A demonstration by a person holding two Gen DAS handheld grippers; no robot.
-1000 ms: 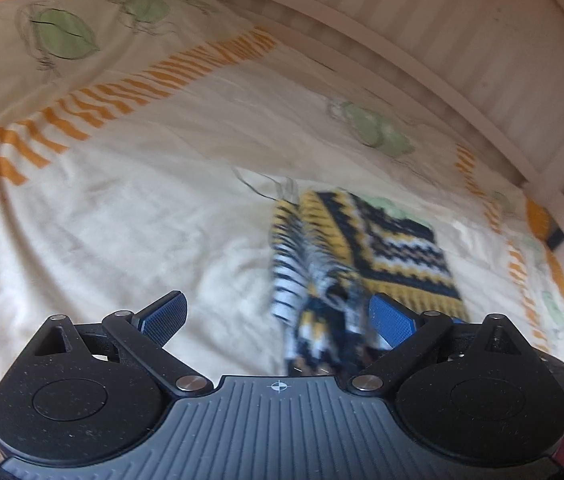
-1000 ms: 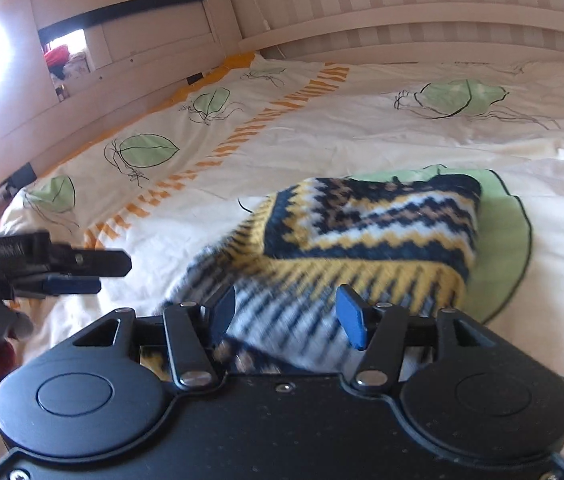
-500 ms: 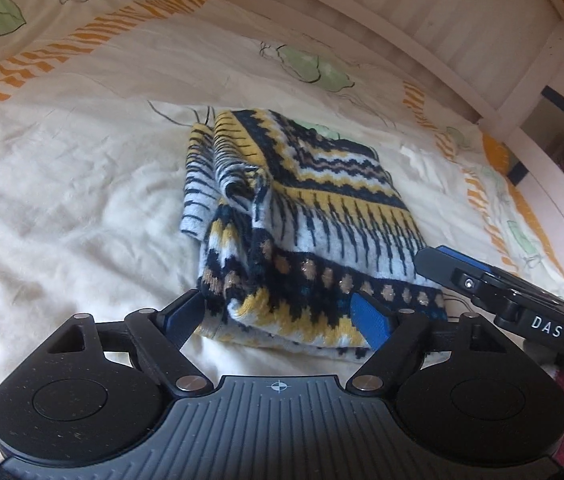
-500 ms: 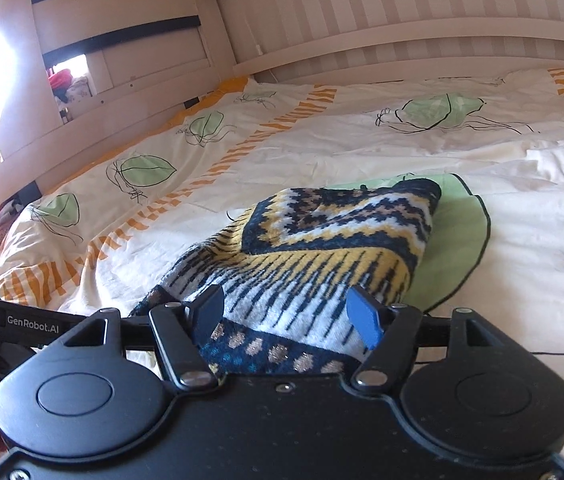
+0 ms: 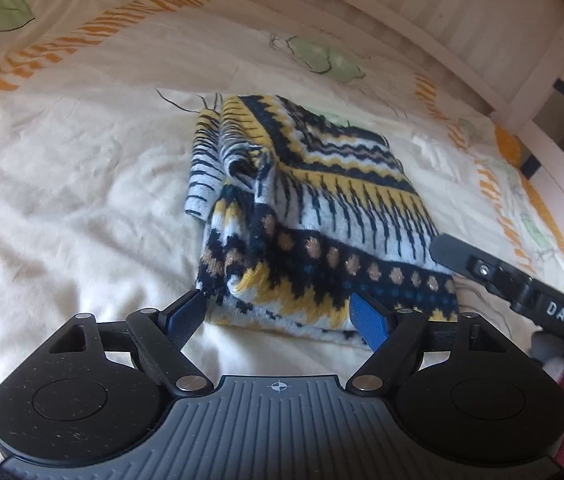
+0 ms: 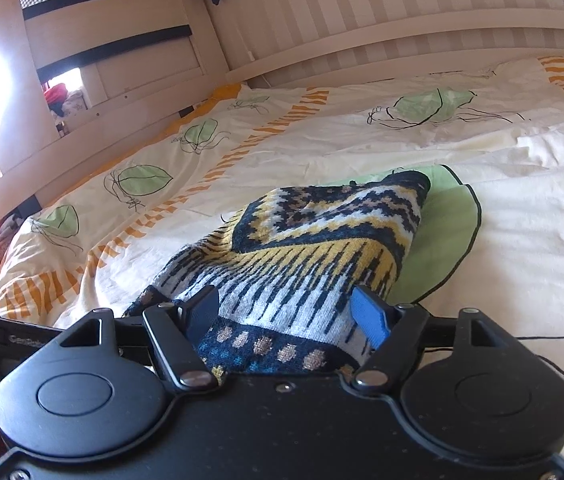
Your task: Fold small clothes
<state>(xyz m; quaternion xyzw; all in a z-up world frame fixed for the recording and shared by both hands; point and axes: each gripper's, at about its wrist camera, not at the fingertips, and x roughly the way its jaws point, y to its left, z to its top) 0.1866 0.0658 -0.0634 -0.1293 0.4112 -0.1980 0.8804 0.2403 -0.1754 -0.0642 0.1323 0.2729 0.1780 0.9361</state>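
A small knitted sweater [image 5: 314, 216] in navy, mustard yellow and pale blue-white zigzag and stripe bands, with a row of tan dots near its hem, lies folded into a rough rectangle on the bed [image 5: 62, 200], its left edge bunched and creased.

Your left gripper [image 5: 278, 312] points down at the near hem of the folded sweater [image 5: 314, 216] with jaws apart, while your right gripper [image 6: 286, 312], just beside it, straddles that hem, its jaws opening.
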